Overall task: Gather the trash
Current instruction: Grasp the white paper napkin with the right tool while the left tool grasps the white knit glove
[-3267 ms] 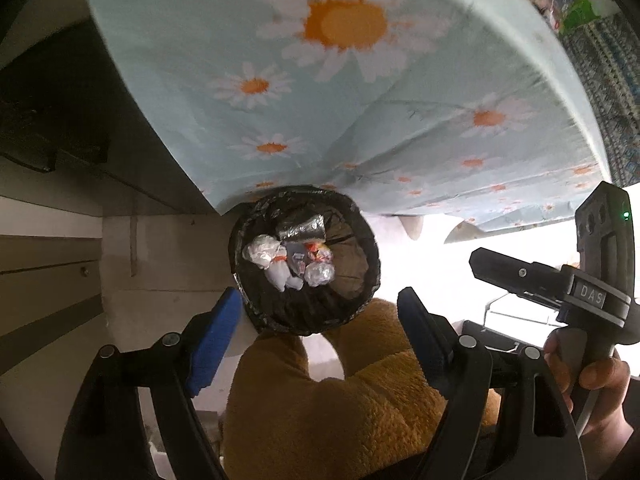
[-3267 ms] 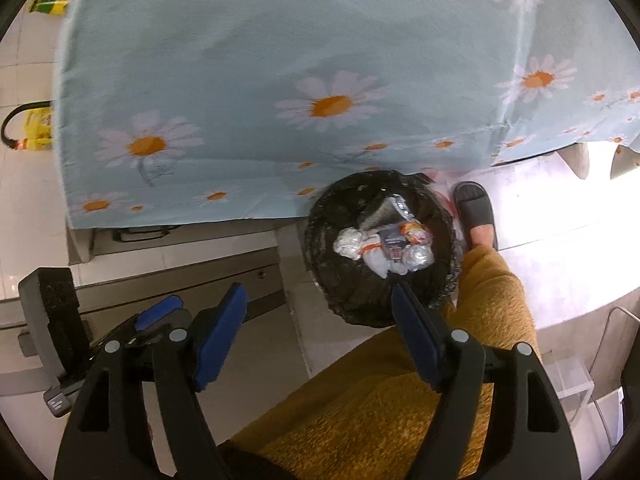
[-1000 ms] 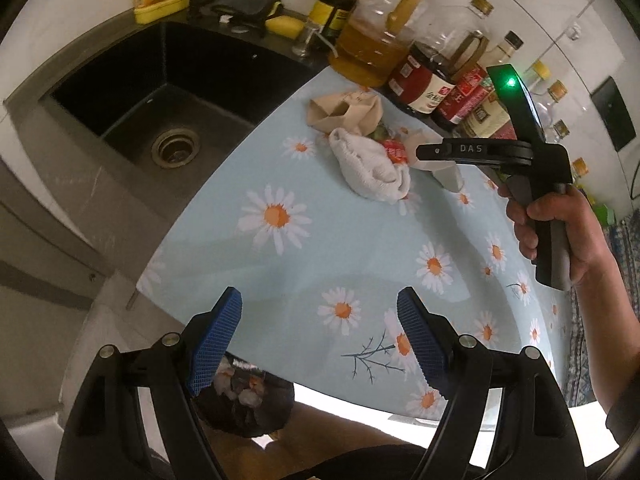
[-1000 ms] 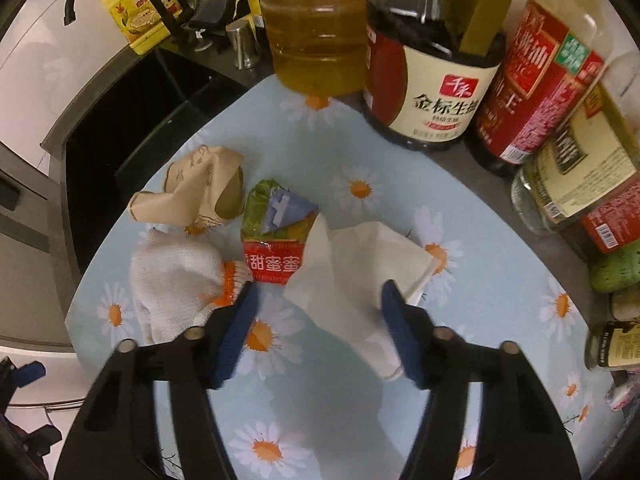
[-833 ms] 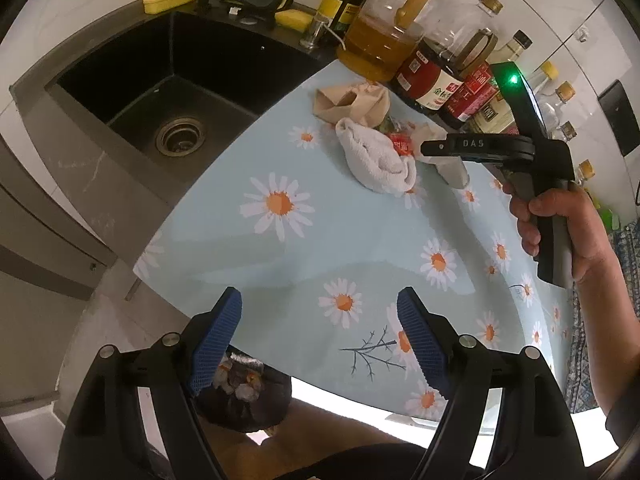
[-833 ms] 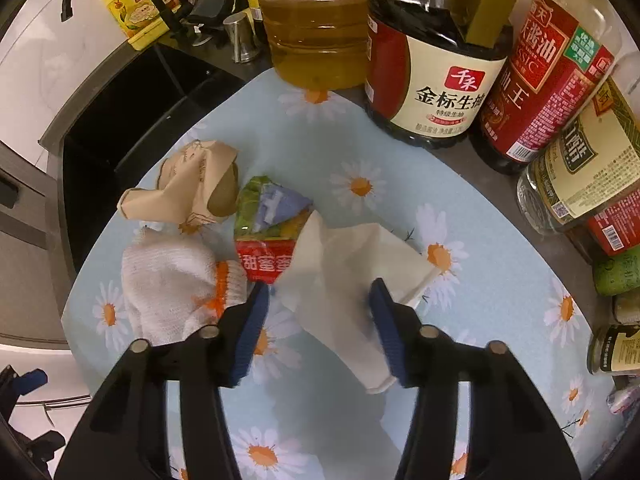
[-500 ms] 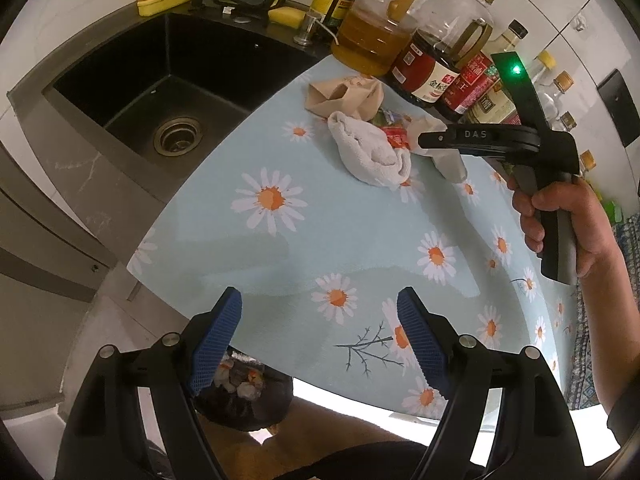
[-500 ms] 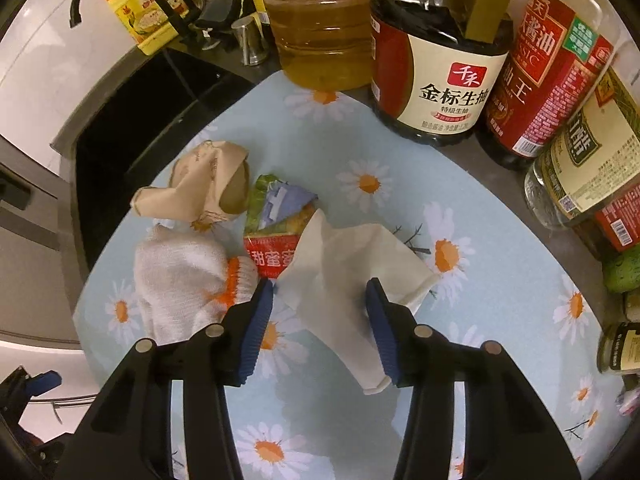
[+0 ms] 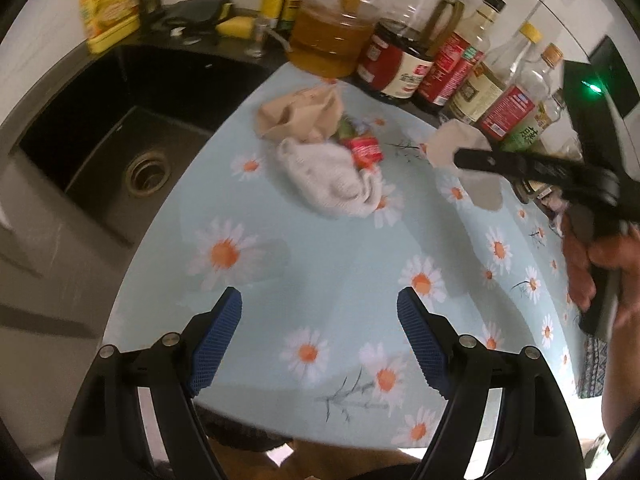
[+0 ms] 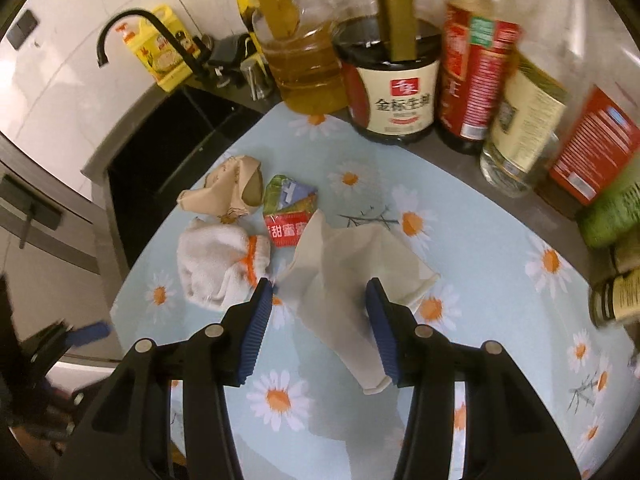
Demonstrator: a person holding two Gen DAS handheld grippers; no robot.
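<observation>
Tissue, frame centre: right gripper pinches it; lift clear of the glove. Left gripper spread, empty.

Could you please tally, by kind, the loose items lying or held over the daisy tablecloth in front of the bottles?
Beige paper napkin, held in the right gripper: 1
Crumpled tan paper bag: 1
White cloth with orange trim: 1
Red and green snack wrapper: 1
Total: 4
</observation>
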